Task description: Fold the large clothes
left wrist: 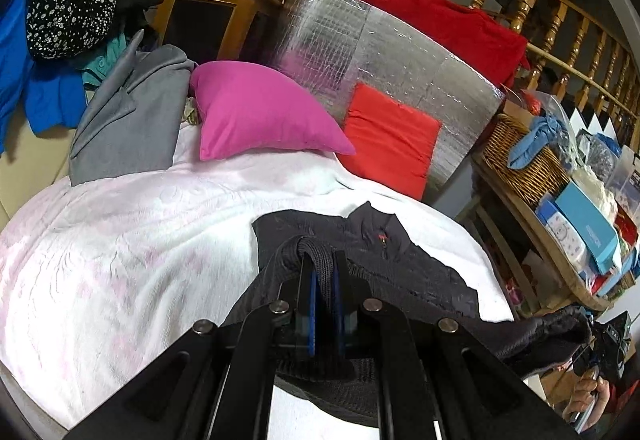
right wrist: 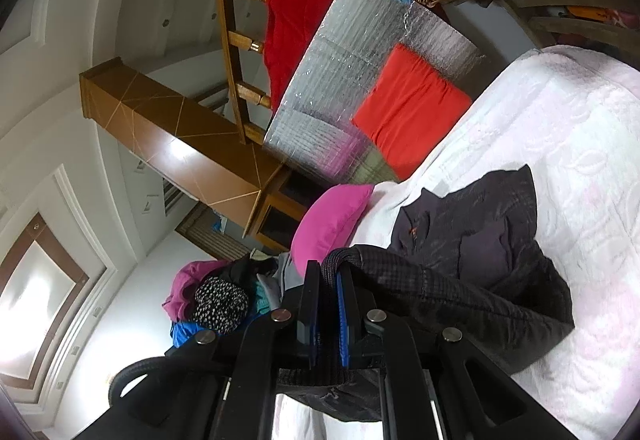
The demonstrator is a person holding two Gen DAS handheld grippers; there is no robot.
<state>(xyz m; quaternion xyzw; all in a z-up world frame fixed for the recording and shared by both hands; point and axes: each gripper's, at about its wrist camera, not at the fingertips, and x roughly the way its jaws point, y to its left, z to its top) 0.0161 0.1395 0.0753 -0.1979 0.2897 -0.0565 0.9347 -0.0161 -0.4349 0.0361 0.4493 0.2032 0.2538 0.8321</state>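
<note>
While clamped in both claws | dark jacket drapes onto white bedspread

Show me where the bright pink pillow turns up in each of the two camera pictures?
Left wrist view: the bright pink pillow sits upper centre-left, at the head of the white bed.
Right wrist view: it lies near the centre, tipped sideways because the picture is turned.
Shared landmark: the orange-red square cushion against the silver foil panel.

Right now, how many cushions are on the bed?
2: a pink cushion near the grey coat, and an orange cushion leaning against the silver panel. More may hide behind.
</note>
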